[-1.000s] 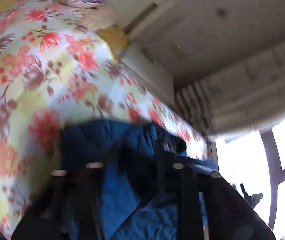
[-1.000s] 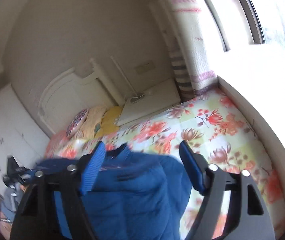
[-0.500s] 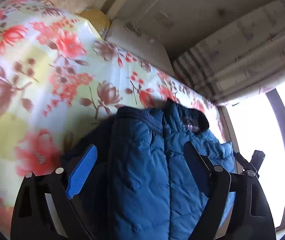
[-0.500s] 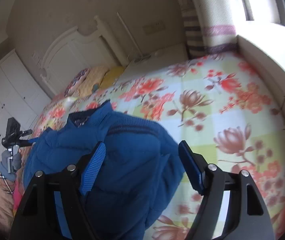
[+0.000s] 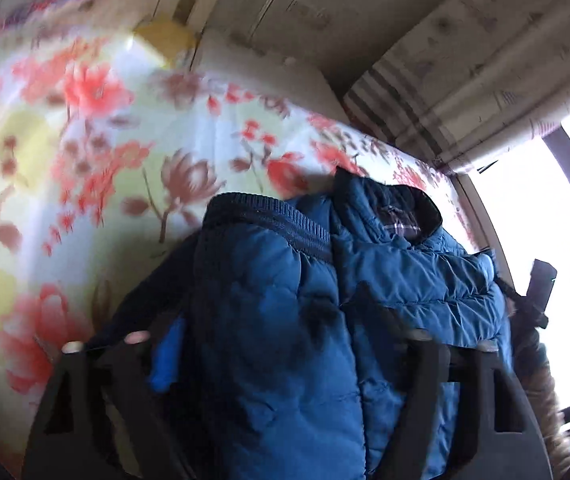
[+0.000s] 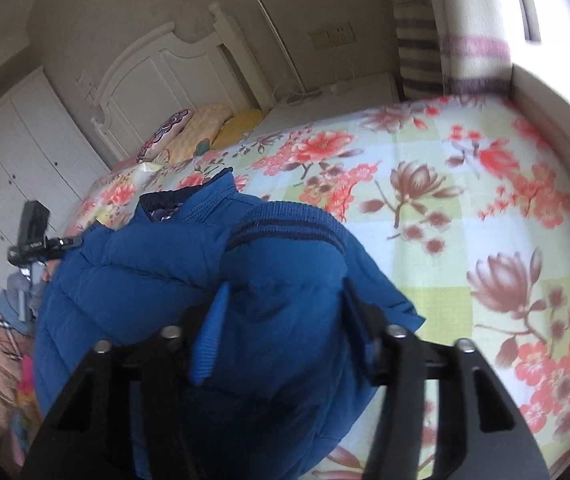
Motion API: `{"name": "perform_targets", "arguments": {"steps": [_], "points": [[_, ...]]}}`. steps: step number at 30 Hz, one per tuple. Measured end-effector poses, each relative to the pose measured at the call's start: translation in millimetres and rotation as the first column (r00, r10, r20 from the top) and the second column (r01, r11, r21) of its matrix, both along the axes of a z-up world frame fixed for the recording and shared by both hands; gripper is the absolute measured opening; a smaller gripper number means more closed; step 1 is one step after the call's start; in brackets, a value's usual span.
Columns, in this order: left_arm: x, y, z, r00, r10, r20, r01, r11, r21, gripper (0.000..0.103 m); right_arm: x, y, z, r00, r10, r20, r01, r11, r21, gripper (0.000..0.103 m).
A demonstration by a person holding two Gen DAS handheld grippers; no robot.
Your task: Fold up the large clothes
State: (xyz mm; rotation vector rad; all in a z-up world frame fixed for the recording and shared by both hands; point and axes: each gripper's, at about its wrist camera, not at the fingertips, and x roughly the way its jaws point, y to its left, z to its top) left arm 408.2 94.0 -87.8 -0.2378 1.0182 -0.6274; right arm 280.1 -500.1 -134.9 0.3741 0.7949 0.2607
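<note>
Blue puffer jacket lay bunched on the floral bedspread, filling the lower centre of both wrist views. Its ribbed dark cuff band arched across the middle of the right wrist frame; the collar with a plaid lining showed right of centre in the left wrist frame.

Left gripper: jaws stood apart, blue-padded finger at lower left, the other dark finger blurred at lower right, jacket bulk between them. Whether the pads pressed the fabric, could not tell. Picture smeared by motion.

Right gripper: jaws also apart, straddling a fold of the sleeve; contact with the cloth not clear.

Only the right wrist view showed the white headboard at upper left, the wardrobe doors at far left, and pillows stacked against the headboard. It also caught the other gripper's camera mount at mid left.

Only the left wrist view showed the bright window at right edge. The striped curtain appeared in both, upper right.

Nightstand beside the bed carried a cable or charger; details too small to tell.
</note>
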Motion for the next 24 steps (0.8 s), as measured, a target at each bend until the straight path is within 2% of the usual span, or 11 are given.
{"name": "perform_targets", "arguments": {"steps": [1, 3, 5, 9, 12, 15, 18, 19, 20, 22, 24], "points": [[-4.4, -0.4, 5.3, 0.999, 0.017, 0.037, -0.018, 0.999, 0.032, 0.028, -3.5, 7.0, 6.6, 1.0, 0.01, 0.027, -0.009, 0.999, -0.052, 0.013], [-22.1, -0.1, 23.2, 0.991, 0.033, 0.128, -0.041, 0.997, 0.065, 0.016, -19.6, 32.8, 28.8, 0.993, 0.025, 0.112, 0.002, 0.973, -0.232, 0.008], [-40.7, 0.0, 41.4, 0.98, 0.03, 0.195, -0.047, 0.996, 0.082, 0.014, -33.4, 49.6, 51.0, 0.986, 0.046, 0.162, 0.01, 0.944, -0.329, 0.007], [-48.6, 10.7, 89.3, 0.965, 0.068, 0.254, -0.083, 0.996, 0.046, 0.014, -35.0, 46.0, 109.2, 0.969, 0.041, 0.244, 0.04, 0.947, -0.319, 0.007], [-24.3, 6.6, 105.7, 0.961, 0.128, 0.244, -0.144, 0.988, 0.049, 0.014, -7.2, 42.9, 125.8, 0.971, -0.005, 0.238, 0.084, 0.943, -0.323, 0.007], [10.1, -8.6, 85.0, 0.962, 0.17, 0.214, -0.196, 0.975, 0.107, 0.014, 40.6, 37.1, 102.4, 0.986, -0.078, 0.15, 0.124, 0.937, -0.327, 0.007], [35.5, -25.0, 25.7, 0.969, 0.2, 0.143, -0.228, 0.949, 0.219, 0.015, 73.5, 40.1, 47.0, 0.991, -0.13, 0.008, 0.124, 0.923, -0.364, 0.009], [38.1, -28.8, 6.0, 0.972, 0.201, 0.125, -0.227, 0.942, 0.246, 0.015, 80.8, 43.0, 19.6, 0.989, -0.139, -0.051, 0.11, 0.921, -0.374, 0.015], [39.5, -27.4, -9.2, 0.971, 0.215, 0.104, -0.234, 0.943, 0.236, 0.018, 82.4, 45.0, 2.2, 0.988, -0.138, -0.069, 0.104, 0.926, -0.363, 0.016], [39.4, -18.7, -9.4, 0.967, 0.233, 0.105, -0.25, 0.949, 0.195, 0.019, 79.6, 42.1, -0.8, 0.987, -0.157, -0.043, 0.133, 0.93, -0.342, 0.02], [39.0, -13.7, -5.8, 0.967, 0.235, 0.099, -0.25, 0.949, 0.19, 0.026, 78.9, 36.6, 2.1, 0.985, -0.163, -0.05, 0.138, 0.933, -0.332, 0.045]]}}
